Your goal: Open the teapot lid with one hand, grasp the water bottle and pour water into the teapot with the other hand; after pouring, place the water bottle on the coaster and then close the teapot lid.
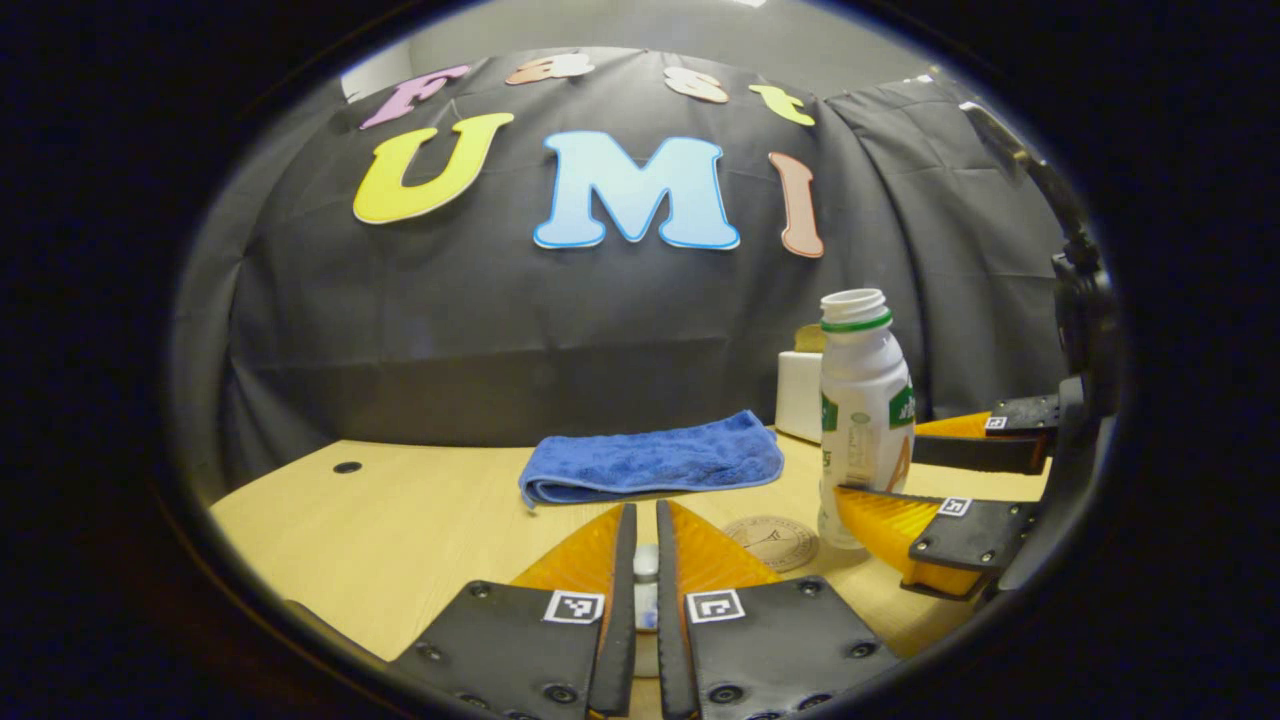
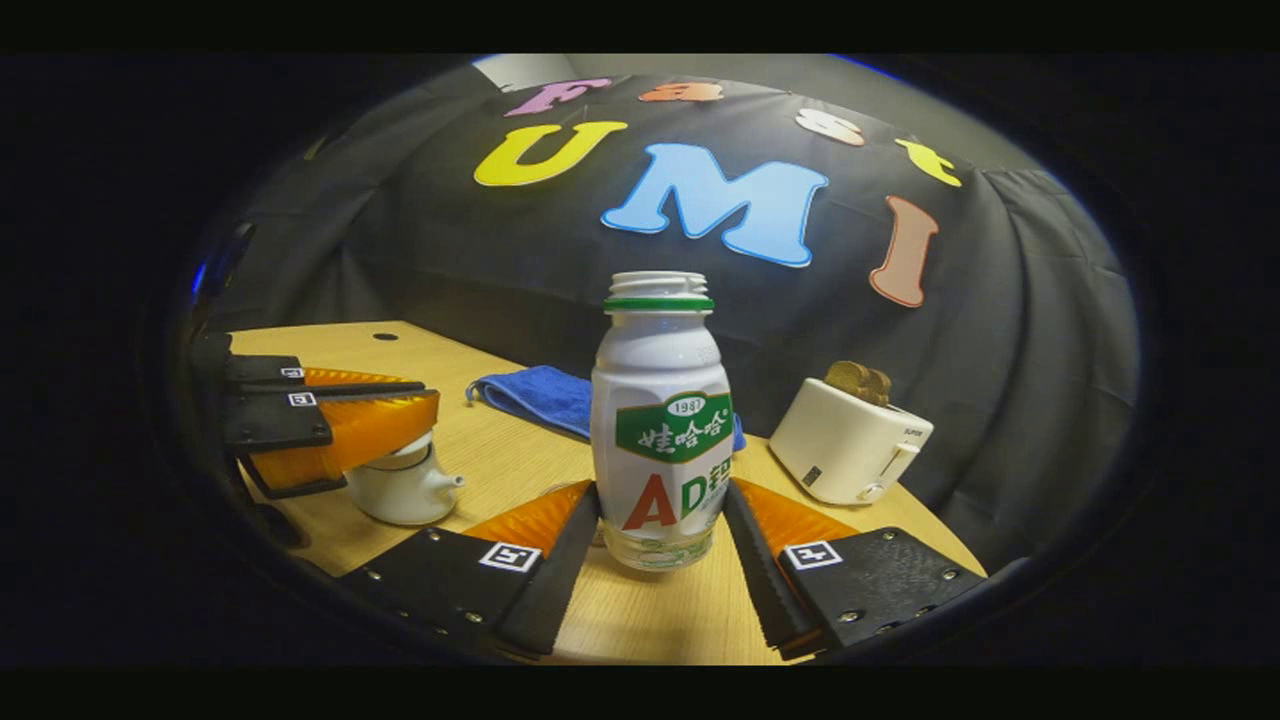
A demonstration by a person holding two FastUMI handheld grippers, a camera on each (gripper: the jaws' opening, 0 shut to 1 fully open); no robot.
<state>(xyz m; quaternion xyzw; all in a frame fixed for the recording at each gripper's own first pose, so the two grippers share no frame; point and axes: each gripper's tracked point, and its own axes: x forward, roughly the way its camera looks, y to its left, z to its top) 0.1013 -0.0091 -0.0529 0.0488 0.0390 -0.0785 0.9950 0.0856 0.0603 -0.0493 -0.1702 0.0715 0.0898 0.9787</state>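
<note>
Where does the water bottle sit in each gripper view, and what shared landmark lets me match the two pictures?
Left gripper view: the water bottle stands uncapped at right of centre, between the fingers of the right claw, just right of the coaster.
Right gripper view: the bottle is dead centre, upright on the table, between that claw's own fingers.
Shared landmark: the blue towel behind the bottle.

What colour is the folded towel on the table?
Blue. The towel shows best in the left gripper view.

Cloth-walled recording booth: wooden table (image 1: 400, 530), toaster (image 2: 848, 445), towel (image 1: 650, 465).
</note>
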